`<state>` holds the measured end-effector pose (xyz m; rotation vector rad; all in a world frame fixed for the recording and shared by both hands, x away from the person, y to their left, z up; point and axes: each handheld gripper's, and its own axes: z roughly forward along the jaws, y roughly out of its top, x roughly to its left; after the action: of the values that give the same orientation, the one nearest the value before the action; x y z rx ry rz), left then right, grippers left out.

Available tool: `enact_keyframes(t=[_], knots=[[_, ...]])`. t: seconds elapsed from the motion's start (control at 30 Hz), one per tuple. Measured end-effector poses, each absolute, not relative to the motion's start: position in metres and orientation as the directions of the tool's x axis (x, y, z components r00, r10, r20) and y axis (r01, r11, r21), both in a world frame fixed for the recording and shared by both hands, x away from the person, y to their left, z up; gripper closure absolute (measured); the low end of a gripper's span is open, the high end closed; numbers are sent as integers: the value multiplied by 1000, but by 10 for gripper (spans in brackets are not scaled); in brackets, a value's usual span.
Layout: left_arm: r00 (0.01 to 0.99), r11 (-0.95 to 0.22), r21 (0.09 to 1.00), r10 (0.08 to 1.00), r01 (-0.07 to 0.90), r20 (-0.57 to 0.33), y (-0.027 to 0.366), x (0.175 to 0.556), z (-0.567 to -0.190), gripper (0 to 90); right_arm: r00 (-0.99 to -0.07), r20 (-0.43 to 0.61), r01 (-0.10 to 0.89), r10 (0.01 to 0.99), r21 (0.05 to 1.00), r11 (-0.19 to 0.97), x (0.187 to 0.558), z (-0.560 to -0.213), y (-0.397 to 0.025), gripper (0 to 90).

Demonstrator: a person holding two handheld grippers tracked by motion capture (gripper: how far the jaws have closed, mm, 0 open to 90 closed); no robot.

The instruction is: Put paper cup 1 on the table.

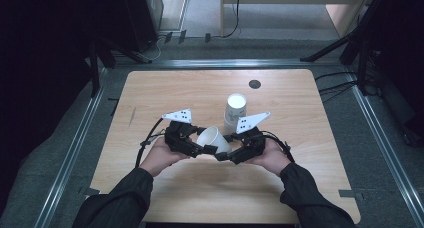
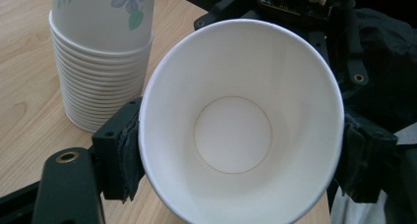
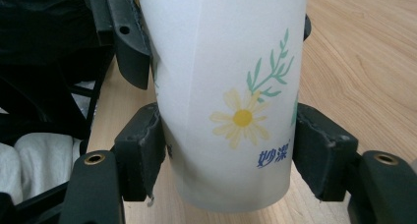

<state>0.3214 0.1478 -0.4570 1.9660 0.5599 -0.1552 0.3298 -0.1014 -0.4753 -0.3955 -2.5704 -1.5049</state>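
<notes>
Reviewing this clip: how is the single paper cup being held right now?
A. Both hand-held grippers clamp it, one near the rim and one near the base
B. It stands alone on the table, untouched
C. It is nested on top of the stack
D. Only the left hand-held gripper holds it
A: the left hand-held gripper clamps the paper cup near its rim, the right hand-held gripper near its base, beside the stack of cups.

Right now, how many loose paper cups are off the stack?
1. The single paper cup is held tilted between both grippers near the table's front middle, each gripper's jaws closed on it. The stack of cups stands just behind it; nested cups there aren't counted.
</notes>
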Motion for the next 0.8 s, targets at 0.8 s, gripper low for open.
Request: enact_keyframes(t=[0.8], knots=[[887, -343, 831, 313, 438, -339, 150, 321, -455, 249, -954, 263, 300, 143, 836, 459, 330, -475, -102, 336]])
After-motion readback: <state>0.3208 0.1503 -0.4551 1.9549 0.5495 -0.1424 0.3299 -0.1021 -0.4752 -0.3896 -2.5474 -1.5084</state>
